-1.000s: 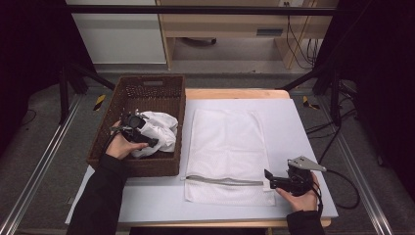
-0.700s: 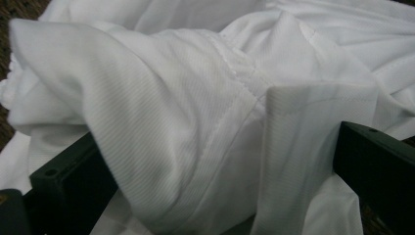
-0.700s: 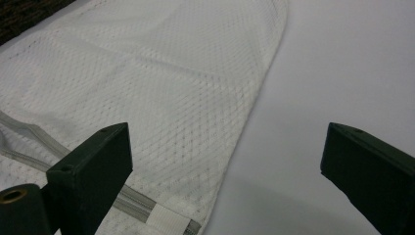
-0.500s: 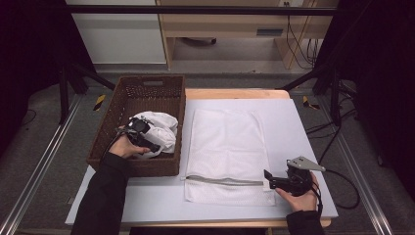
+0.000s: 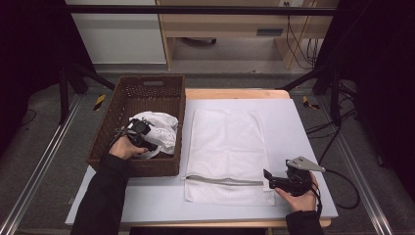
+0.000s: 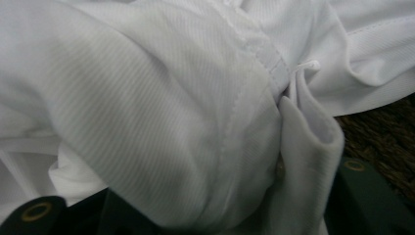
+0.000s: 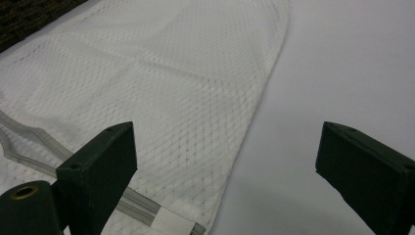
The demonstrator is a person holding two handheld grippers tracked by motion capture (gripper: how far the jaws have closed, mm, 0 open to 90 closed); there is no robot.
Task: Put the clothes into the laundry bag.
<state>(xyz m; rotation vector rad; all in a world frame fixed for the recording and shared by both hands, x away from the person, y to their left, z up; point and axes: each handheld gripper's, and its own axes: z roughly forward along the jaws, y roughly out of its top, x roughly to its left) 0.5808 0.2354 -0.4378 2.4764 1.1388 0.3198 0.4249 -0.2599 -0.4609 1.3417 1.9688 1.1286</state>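
the left gripper is down inside the brown wicker basket at the table's left side, its jaws sunk into a crumpled white garment that lies in the basket's near half. the jaws have just been closing, and in the left gripper view a thick fold of the ribbed white cloth bulges between the two black jaws, which pinch it from both sides (a stitched seam runs down the fold, and a strip of basket weave shows at the right edge). the right gripper rests low over the grey table mat near the front right, jaws spread wide with nothing between them, just beside the zipper corner of a flat white mesh laundry bag lying at the middle of the mat.
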